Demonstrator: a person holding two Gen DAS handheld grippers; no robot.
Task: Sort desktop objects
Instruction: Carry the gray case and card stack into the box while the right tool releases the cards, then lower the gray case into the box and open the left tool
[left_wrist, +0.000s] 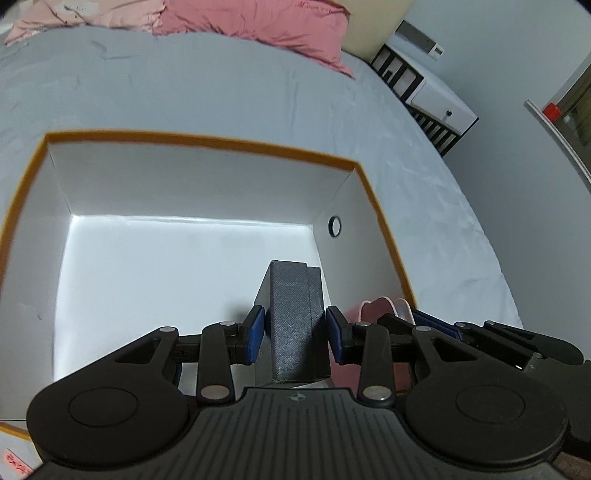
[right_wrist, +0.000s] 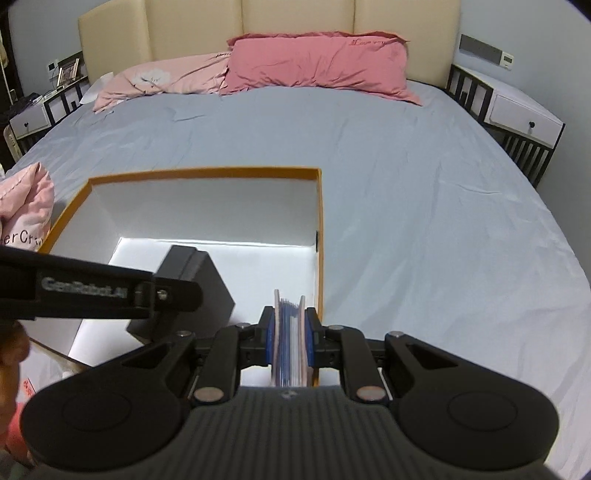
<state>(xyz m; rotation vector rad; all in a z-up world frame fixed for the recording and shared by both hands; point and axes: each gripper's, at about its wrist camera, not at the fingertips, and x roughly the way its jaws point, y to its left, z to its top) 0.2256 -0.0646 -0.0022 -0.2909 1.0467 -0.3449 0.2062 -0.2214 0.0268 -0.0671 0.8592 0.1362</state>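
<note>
A large open box with an orange rim (left_wrist: 207, 142) and white inside lies on the grey bed sheet (right_wrist: 424, 221). My left gripper (left_wrist: 295, 334) is shut on a dark grey textured case (left_wrist: 293, 314), held upright over the box's inside near its right wall. The right wrist view shows the same case (right_wrist: 201, 280) in the left gripper (right_wrist: 184, 286) above the box floor. My right gripper (right_wrist: 290, 336) is shut on a thin pink-covered notebook (right_wrist: 290, 328) with blue-edged pages, at the box's near right corner (right_wrist: 319, 258). That notebook (left_wrist: 373, 314) also shows beside the case.
Pink pillows (right_wrist: 314, 62) lie against the cream headboard. White bedside cabinets stand at right (right_wrist: 517, 107) and left (right_wrist: 33, 118). A pink bag (right_wrist: 22, 210) sits left of the box. A small black ring hole (left_wrist: 334, 226) marks the box's right wall. A hand (right_wrist: 11, 354) shows at lower left.
</note>
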